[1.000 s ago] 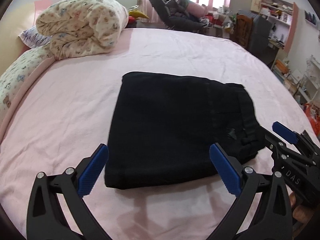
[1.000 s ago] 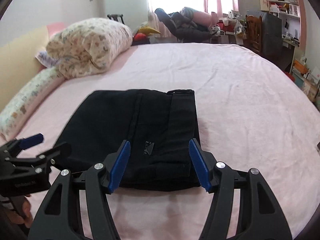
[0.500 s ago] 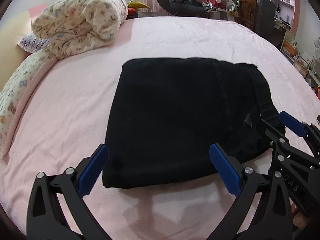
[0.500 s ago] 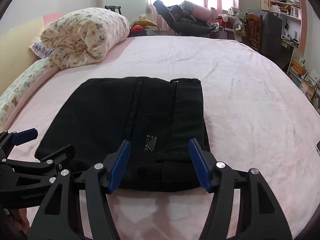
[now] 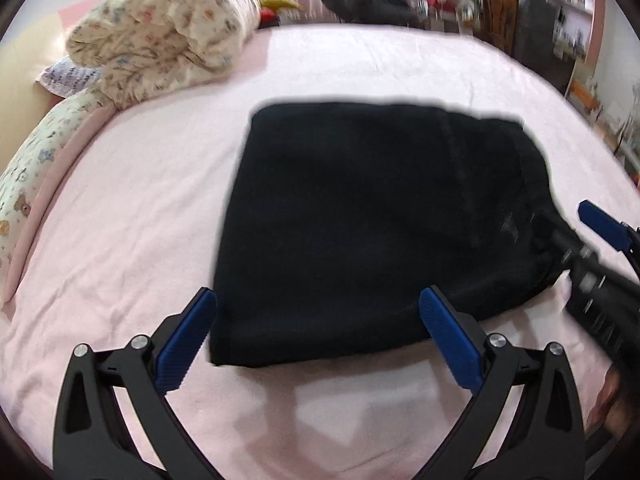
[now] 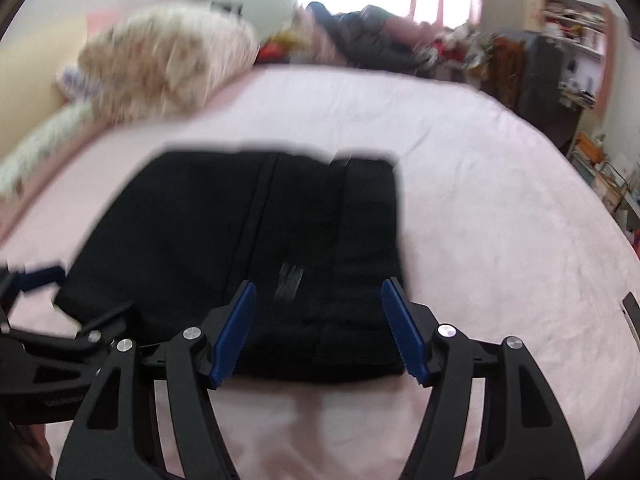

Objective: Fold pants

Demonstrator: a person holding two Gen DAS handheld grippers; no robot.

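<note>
- I see the black pants point(image 5: 376, 236) lying as a compact, squared packet on the pink bed point(image 5: 360, 72), near the edge closest to me and well apart from the floral quilt point(image 5: 164, 32) rolled up at the head end.
- I judge the folding mostly or wholly done: the layers sit stacked, the edges look fairly even, and no leg trails loose. The waistband side with a small logo point(image 6: 290, 276) lies toward my right.
- My left gripper point(image 5: 316, 336) hangs over the packet's near left corner with its jaws wide and nothing pinched between them.
- My right gripper point(image 6: 318, 328) sits at the near right edge; its jaws are opening, straddling the cloth, and I see no pad pressing on it.
- What may be left, as I read it: one last halving or a tidy-up of the slightly bulging right corner. Motion blur hides finer creases, so I cannot tell more.
</note>
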